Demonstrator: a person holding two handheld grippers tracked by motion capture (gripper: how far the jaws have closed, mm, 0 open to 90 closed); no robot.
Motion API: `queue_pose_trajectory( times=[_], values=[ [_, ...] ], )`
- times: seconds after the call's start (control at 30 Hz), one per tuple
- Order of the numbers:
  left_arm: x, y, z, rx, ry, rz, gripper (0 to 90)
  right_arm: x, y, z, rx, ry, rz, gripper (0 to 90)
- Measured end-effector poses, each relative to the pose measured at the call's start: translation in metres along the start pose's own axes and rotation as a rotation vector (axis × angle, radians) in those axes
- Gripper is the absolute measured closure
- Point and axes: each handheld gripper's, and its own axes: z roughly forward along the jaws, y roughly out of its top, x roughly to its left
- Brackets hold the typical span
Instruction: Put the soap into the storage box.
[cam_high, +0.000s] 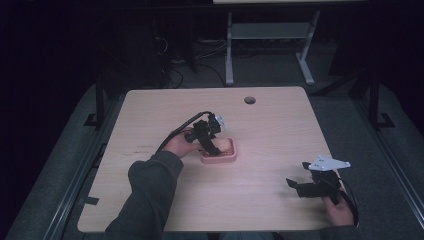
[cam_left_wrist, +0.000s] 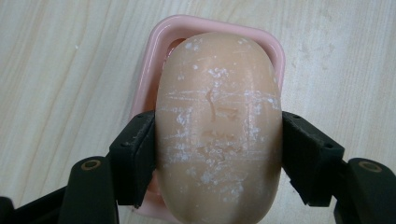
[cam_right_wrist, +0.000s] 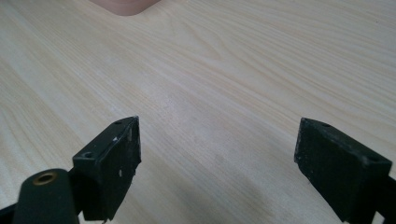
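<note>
Closest to the lens, the bar of soap (cam_left_wrist: 218, 126) sits clamped between the left gripper (cam_high: 209, 136)'s jaws, pads pressing its two long sides, directly over the pink soap dish (cam_left_wrist: 154, 70) beneath it, probably so it can be seated or lifted squarely. Farther right, the right gripper (cam_high: 316, 184) hovers over bare table (cam_right_wrist: 243, 70) with jaws spread wide and nothing between them, apparently idle, the dish well ahead.

A pale wooden table (cam_high: 260, 200) with rounded corners and a round cable hole (cam_high: 249, 100) near its far edge carries a pink soap dish (cam_high: 221, 158), which sits directly on the wood near the table's middle.
</note>
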Motion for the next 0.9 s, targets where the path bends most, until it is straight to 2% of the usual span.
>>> queue_pose_trajectory(
  times=[0.9],
  values=[
    [0.0029, 0.0007, 0.0088, 0.016, 0.007, 0.004, 32.5, 0.0, -0.0002, -0.0001, 0.001, 0.003, 0.0, 14.1]
  ],
)
